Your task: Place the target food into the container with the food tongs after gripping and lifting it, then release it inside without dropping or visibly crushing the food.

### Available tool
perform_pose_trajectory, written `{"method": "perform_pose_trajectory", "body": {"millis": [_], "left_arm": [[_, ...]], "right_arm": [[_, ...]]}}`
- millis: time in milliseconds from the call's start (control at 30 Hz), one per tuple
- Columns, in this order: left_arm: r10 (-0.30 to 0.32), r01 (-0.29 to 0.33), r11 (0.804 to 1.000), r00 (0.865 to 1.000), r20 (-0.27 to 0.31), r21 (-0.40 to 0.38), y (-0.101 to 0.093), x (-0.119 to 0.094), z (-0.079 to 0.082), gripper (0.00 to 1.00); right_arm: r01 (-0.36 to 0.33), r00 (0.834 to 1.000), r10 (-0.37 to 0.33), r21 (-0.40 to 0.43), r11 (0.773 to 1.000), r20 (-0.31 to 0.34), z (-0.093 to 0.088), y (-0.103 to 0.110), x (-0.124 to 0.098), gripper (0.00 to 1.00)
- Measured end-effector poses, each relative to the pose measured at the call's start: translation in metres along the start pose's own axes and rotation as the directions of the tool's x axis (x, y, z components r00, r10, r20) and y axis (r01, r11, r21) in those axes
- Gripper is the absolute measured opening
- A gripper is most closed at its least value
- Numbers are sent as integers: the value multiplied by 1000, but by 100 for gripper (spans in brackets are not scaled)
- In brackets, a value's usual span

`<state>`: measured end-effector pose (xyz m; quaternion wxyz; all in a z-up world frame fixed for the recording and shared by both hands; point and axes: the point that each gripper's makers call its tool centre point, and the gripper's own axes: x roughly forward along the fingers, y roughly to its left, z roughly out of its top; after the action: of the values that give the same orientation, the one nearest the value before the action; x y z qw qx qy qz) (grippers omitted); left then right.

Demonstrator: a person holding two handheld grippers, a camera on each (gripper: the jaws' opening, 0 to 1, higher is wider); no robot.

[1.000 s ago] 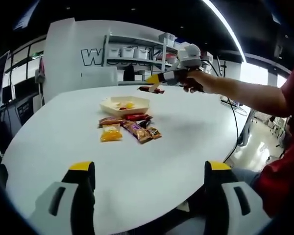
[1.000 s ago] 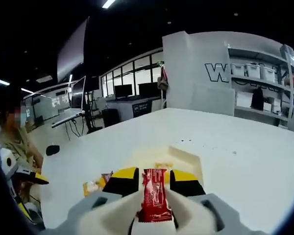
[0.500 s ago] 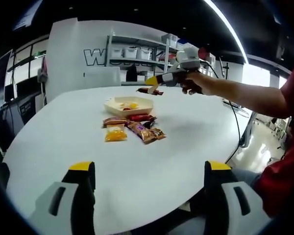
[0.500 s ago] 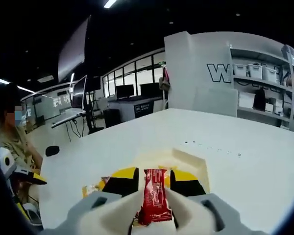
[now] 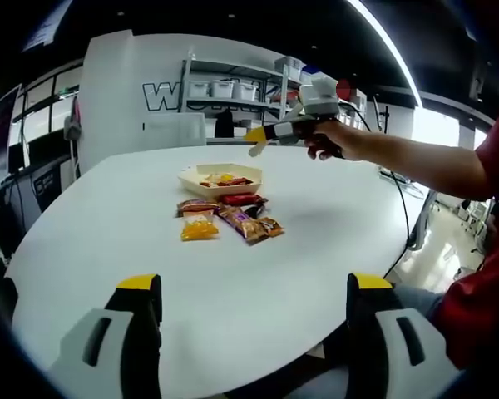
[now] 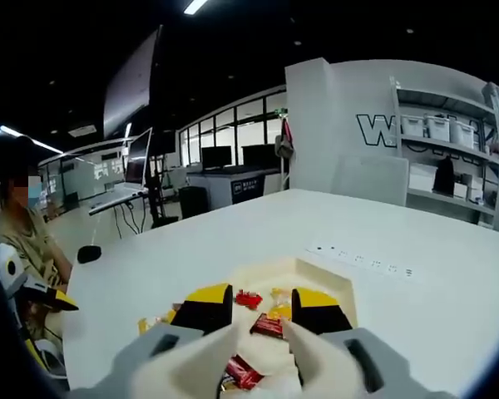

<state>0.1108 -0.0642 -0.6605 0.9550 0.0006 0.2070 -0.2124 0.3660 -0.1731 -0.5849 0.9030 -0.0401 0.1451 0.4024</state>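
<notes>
**Red snack packet sitting in the tray**

The shiny red foil snack packet (image 6: 266,326) lies in the shallow cream tray (image 6: 337,287) on the white table (image 5: 316,249). Right gripper (image 6: 262,301) above it, jaws apart, empty. Left gripper (image 5: 254,291) wide open, holding nothing.

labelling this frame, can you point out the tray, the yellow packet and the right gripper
tray (image 5: 191,175), left gripper view, on its near-left rim
yellow packet (image 5: 199,228), left gripper view, on the middle of the wrapper
right gripper (image 6: 261,300), right gripper view, midway between its yellow-tipped jaws, which stand apart
</notes>
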Motion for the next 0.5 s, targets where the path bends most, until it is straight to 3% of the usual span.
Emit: {"method": "perform_pose_trajectory", "body": {"millis": [500], "left_arm": [[-4,4,1000,1000,-1,3,-5,1,0,89]], "right_arm": [[-5,1000,5,36,999,-5,-11,-4,-8,24]]}}
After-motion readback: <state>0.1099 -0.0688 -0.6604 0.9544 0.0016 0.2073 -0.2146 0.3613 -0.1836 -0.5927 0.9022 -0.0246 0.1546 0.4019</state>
